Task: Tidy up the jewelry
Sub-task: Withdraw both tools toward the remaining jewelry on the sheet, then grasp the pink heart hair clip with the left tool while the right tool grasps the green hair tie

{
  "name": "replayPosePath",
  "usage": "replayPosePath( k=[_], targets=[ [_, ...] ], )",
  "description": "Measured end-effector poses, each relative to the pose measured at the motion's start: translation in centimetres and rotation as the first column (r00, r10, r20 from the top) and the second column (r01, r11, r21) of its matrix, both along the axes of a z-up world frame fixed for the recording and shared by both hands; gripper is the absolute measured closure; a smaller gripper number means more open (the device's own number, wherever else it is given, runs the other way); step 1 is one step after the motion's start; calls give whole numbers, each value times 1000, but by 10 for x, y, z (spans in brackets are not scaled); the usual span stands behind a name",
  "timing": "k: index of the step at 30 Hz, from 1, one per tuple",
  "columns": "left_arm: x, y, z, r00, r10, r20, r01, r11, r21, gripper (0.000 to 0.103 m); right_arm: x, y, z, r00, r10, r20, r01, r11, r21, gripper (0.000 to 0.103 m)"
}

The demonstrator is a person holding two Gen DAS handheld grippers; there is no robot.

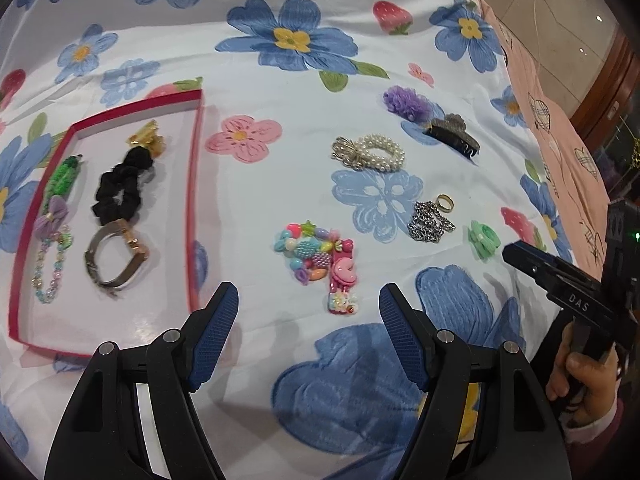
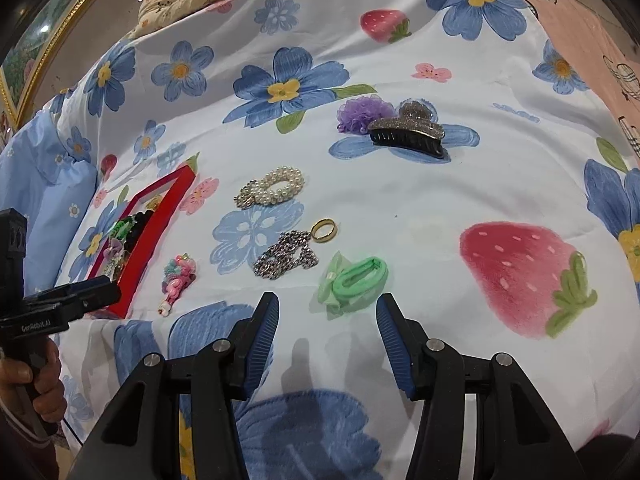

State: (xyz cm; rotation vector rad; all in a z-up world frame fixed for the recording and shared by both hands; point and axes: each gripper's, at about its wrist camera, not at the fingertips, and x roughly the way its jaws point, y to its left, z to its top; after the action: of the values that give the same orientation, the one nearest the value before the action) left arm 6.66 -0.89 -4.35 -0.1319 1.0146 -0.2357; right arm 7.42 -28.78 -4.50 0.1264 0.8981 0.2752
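Claws both empty: left claw (image 1: 308, 336) wide above bead clip (image 1: 320, 264), right claw (image 2: 326, 336) half-wide before green tie (image 2: 356, 280); loose pieces on bed beside red tray (image 1: 192, 208), likely awaiting sorting

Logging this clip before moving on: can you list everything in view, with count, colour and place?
Shallow cardboard tray: one, red rim, left.
In tray: black fabric scrunchie, metal band watch, green hair clip, pastel bead bracelet, yellow clip.
Pearl bead scrunchie: one, white, centre.
Silver chain, gold ring: side by side.
Mint green hair tie: one, nearest right gripper.
Colourful bead charm cluster: one, centre.
Purple mesh flower, glittery black claw clip: far side.
Floral bedsheet: underneath.
Left gripper, right gripper: open, empty.
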Motion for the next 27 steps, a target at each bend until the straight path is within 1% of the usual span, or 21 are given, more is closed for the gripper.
replayPosePath(
  k=[4, 5, 7, 8, 9, 11, 14, 17, 19, 20, 21, 22, 23, 24, 27],
  targets=[
    [7, -13, -10, 999, -29, -14, 29, 1000, -11, 30, 13, 2, -6, 1000, -2, -13, 2, 1000, -23, 50],
    [8, -16, -13, 999, -33, -20, 33, 999, -10, 32, 16, 2, -8, 1000, -4, -21, 4, 1000, -30, 50],
    [12, -22, -21, 998, -46, -38, 46, 999, -19, 42, 21, 2, -12, 1000, -5, -30, 4, 999, -32, 50],
    [13, -25, -26, 997, -58, -54, 57, 998, -27, 49, 23, 2, -14, 999, -4, -35, 3, 999, -38, 50],
    [14, -28, -29, 996, -64, -62, 62, 998, -29, 55, 25, 3, -16, 999, -3, -39, 1, 999, -44, 50],
    [16, -32, -38, 994, -73, -79, 71, 997, -24, 61, 27, 4, -21, 999, -3, -46, 1, 999, -50, 51],
    [21, -34, -46, 994, -65, -85, 63, 998, -18, 61, 32, 5, -27, 998, -4, -56, 1, 998, -59, 52],
    [27, -33, -46, 994, -56, -90, 53, 998, -31, 61, 36, 5, -32, 998, -14, -57, 10, 997, -73, 60],
    [31, -33, -47, 994, -62, -90, 60, 998, -32, 62, 37, 4, -33, 998, -19, -53, 15, 997, -76, 67],
    [31, -34, -47, 994, -66, -86, 64, 998, -24, 68, 38, 4, -33, 998, -22, -51, 18, 997, -81, 70],
    [32, -35, -47, 994, -69, -84, 68, 998, -18, 77, 38, 3, -33, 999, -23, -49, 19, 996, -82, 75],
    [32, -35, -47, 993, -78, -84, 76, 997, -21, 82, 37, 2, -33, 999, -25, -46, 22, 996, -82, 79],
    [32, -36, -47, 993, -87, -83, 84, 996, -31, 85, 36, 0, -33, 999, -29, -46, 25, 996, -80, 81],
    [31, -35, -46, 993, -91, -79, 89, 995, -36, 85, 37, 0, -33, 999, -30, -45, 26, 997, -77, 84],
    [26, -34, -41, 992, -104, -69, 100, 994, -53, 85, 33, -2, -28, 999, -27, -41, 25, 998, -63, 85]
  ],
)
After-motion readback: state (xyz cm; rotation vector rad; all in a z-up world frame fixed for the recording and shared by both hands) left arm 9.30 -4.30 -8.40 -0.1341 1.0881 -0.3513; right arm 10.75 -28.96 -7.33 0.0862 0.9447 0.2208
